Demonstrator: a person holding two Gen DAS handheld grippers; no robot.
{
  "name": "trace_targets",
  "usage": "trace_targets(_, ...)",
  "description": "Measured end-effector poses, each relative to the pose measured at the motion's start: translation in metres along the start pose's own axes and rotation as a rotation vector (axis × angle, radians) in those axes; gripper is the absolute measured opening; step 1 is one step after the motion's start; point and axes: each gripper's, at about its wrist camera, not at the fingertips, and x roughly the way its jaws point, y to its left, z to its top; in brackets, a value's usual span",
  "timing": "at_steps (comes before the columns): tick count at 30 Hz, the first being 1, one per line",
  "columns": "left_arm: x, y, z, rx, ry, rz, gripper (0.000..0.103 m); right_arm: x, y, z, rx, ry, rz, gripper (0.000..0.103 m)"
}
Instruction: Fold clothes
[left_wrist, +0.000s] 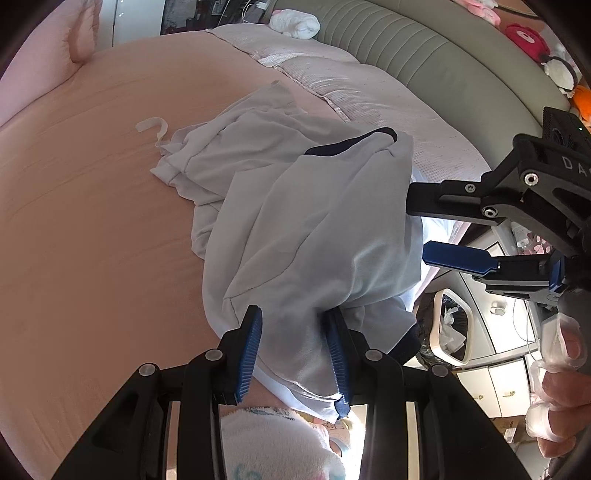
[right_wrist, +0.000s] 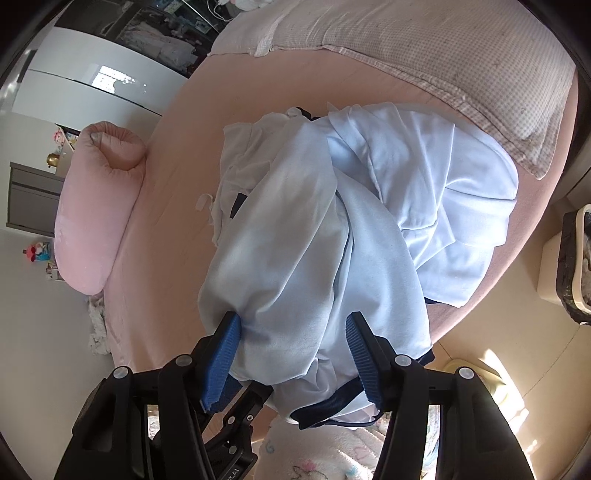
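The pale blue shirt (left_wrist: 317, 236) lies in a rumpled heap near the edge of the bed (left_wrist: 92, 221), one end of it lifted off the pink sheet because I have it bunched up in my left claw (left_wrist: 295, 354); I judge I am holding that end up so the cloth hangs and I can find an edge to straighten before any fold. The dark trim (left_wrist: 354, 142) of the collar or a cuff shows at the far top of the heap, and more of it hangs below my claws, so the shirt is not yet spread flat. A second whitish garment (left_wrist: 207, 155) lies crumpled under and beyond it. My left claw is clenched on a thick gather of the shirt, the ribbed blue pads pressing in from both sides, and it points steeply down at the bed. My right claw (right_wrist: 291, 354) also tilts steeply down, just beside the left; its jaws stand apart with the cloth bulging between them, and the pads seem to brush it without pinching, so I take it as released. In the left view I see my right hand (left_wrist: 561, 354), in a thin glove, wrapped round its handle. A pink pillow (right_wrist: 96, 206) sits well apart at the bed's far side.
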Motion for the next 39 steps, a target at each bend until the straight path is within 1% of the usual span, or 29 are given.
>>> trace_targets(3,0.004,0.007,-0.001,-0.011,0.018,0.015,0.031,-0.004,0.006,-0.002,-0.011,-0.006,0.014,0.059)
trace_targets(4,0.005,0.009,-0.001,-0.015,0.019,0.019,0.028,-0.007,0.007,-0.001,-0.012,-0.01,0.012,0.059)
trace_targets(6,0.005,0.013,-0.002,-0.021,0.019,0.026,0.009,-0.012,0.004,-0.001,-0.011,-0.019,-0.002,0.059)
trace_targets(8,0.006,0.016,-0.003,-0.015,0.023,0.055,0.007,-0.012,0.003,0.001,-0.009,-0.018,-0.022,0.062)
trace_targets(9,0.006,0.018,-0.003,-0.016,0.025,0.058,0.006,-0.009,0.002,0.003,-0.007,-0.013,-0.02,0.063)
trace_targets(11,0.005,0.023,-0.005,-0.033,0.031,0.035,0.006,0.006,0.008,0.009,0.003,0.012,0.0,0.063)
trace_targets(13,0.004,0.03,-0.006,-0.067,0.04,-0.006,0.006,0.017,0.012,0.009,0.011,0.039,0.002,0.063)
trace_targets(16,0.003,0.039,-0.007,-0.091,0.052,-0.001,0.006,0.034,0.017,0.006,0.021,0.059,0.012,0.063)
trace_targets(17,0.002,0.042,-0.008,-0.096,0.055,0.001,0.006,0.039,0.018,0.005,0.024,0.066,0.015,0.061)
trace_targets(18,0.001,0.044,-0.009,-0.101,0.061,-0.005,0.006,0.043,0.02,0.004,0.027,0.069,0.024,0.046)
trace_targets(19,0.0,0.047,-0.009,-0.105,0.067,-0.013,0.006,0.044,0.02,0.0,0.03,0.075,0.024,0.035)
trace_targets(20,-0.001,0.05,-0.01,-0.106,0.071,-0.026,0.006,0.046,0.02,-0.002,0.032,0.082,0.018,0.019)
trace_targets(21,-0.003,0.051,-0.01,-0.1,0.082,-0.036,0.006,0.049,0.023,-0.003,0.026,0.083,0.014,0.012)
trace_targets(22,-0.003,0.051,-0.009,-0.089,0.098,-0.045,0.007,0.051,0.027,-0.004,0.014,0.082,0.009,0.011)
trace_targets(23,-0.003,0.052,-0.009,-0.082,0.123,-0.04,0.008,0.052,0.029,-0.006,0.005,0.081,0.006,0.009)
trace_targets(25,-0.001,0.055,-0.007,-0.079,0.18,-0.011,0.015,0.054,0.036,-0.007,-0.013,0.081,0.008,0.008)
trace_targets(26,-0.002,0.057,-0.007,-0.081,0.197,0.005,0.026,0.053,0.038,-0.009,-0.025,0.079,0.01,0.008)
trace_targets(27,-0.003,0.059,-0.006,-0.078,0.197,0.016,0.037,0.052,0.04,-0.011,-0.035,0.079,0.008,0.008)
trace_targets(29,-0.013,0.063,-0.005,-0.079,0.149,0.003,0.046,0.052,0.043,-0.013,-0.045,0.08,0.007,0.008)
trace_targets(30,-0.018,0.066,-0.004,-0.096,0.132,-0.012,0.047,0.052,0.044,-0.014,-0.051,0.082,0.007,0.008)
trace_targets(32,-0.026,0.075,-0.001,-0.152,0.115,-0.058,0.048,0.052,0.046,-0.016,-0.058,0.085,0.009,0.008)
trace_targets(35,-0.037,0.087,0.008,-0.234,0.095,-0.17,0.048,0.052,0.048,-0.02,-0.071,0.09,0.021,0.008)
trace_targets(37,-0.044,0.09,0.017,-0.254,0.078,-0.227,0.048,0.053,0.051,-0.025,-0.083,0.101,0.026,0.008)
trace_targets(38,-0.047,0.09,0.021,-0.254,0.072,-0.241,0.049,0.056,0.054,-0.028,-0.095,0.108,0.028,0.008)
trace_targets(39,-0.049,0.088,0.028,-0.243,0.065,-0.238,0.049,0.059,0.056,-0.03,-0.103,0.117,0.03,0.008)
